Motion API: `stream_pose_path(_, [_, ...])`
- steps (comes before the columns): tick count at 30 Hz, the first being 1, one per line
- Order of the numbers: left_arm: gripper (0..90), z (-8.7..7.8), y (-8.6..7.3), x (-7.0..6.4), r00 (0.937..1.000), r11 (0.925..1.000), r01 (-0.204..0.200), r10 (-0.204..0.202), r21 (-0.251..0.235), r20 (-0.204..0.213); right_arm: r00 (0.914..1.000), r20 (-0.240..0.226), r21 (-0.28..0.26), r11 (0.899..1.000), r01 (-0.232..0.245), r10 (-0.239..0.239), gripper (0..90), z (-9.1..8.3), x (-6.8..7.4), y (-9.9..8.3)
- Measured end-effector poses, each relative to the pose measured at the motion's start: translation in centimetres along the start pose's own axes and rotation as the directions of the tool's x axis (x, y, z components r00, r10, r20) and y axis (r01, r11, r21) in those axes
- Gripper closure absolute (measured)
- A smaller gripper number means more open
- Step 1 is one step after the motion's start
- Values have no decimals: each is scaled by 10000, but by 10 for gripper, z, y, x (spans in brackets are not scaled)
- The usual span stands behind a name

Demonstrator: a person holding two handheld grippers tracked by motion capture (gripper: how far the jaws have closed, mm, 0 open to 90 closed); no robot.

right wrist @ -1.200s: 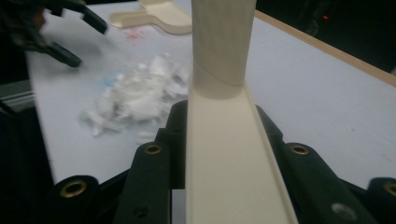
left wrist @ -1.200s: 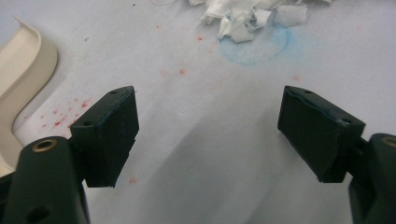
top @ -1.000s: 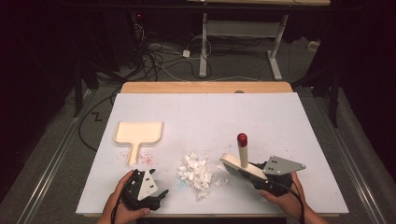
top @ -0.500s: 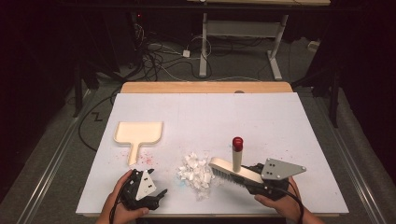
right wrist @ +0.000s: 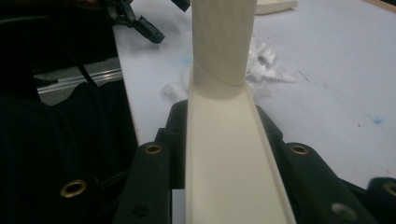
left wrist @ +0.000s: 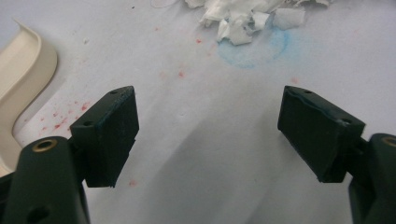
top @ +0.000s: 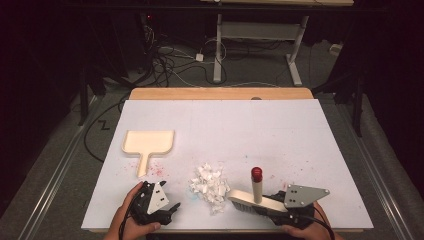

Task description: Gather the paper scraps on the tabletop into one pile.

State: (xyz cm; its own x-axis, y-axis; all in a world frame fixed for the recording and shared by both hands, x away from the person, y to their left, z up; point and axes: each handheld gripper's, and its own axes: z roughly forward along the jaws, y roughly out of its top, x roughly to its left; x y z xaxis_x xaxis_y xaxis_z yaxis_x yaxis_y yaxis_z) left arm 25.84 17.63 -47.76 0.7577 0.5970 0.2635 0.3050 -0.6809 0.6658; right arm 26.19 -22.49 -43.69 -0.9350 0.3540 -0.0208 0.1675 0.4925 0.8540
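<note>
High view: the brush (top: 252, 199) is gripped tight by the right gripper (top: 280, 214) beside the paper bits (top: 210, 186); nothing is swept into the dustpan (top: 148, 143) yet; the left gripper (top: 167, 210) is held wide apart

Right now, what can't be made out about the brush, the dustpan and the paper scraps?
- Brush bristles: high view, under its back.
- Brush handle top: right gripper view, cut by the top edge.
- Dustpan: left gripper view, cut by the left edge.
- Paper scraps: high view, too small to count.
</note>
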Motion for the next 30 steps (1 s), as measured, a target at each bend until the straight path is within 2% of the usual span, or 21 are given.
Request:
stream_pose_path(6, [193,1,-1,1,10000,10000,16,-16,17,34,9985,-171,41,9986,524,-523,681,35,-3,13])
stream_pose_path(10, [194,1,-1,2,10000,10000,34,-34,-9,38,9988,-179,-179,9989,444,-448,681,51,-12,22])
stream_pose_path(13, [194,0,-1,2,10000,10000,37,-37,-29,33,9987,-82,-325,9982,496,-499,680,58,-18,29])
stream_pose_path(16, [195,0,-2,1,10000,10000,8,-8,-12,44,9984,-40,-452,9974,558,-561,680,53,-18,32])
stream_pose_path(19, [195,0,-2,2,10000,10000,28,-28,-5,27,9988,-180,-735,9963,448,-463,680,39,-18,34])
stream_pose_path(23, [195,0,-1,1,10000,10000,-1,1,-18,-3,9981,-218,-1134,9921,540,-569,680,16,-12,36])
stream_pose_path(27, [195,-1,-1,1,10000,10000,-5,4,-16,-42,9949,-686,-1484,9869,637,-745,680,3,-3,39])
stream_pose_path(30, [195,-2,-1,2,9999,10000,44,-44,-50,-107,9879,-1293,-1498,9865,658,-855,680,6,5,39])
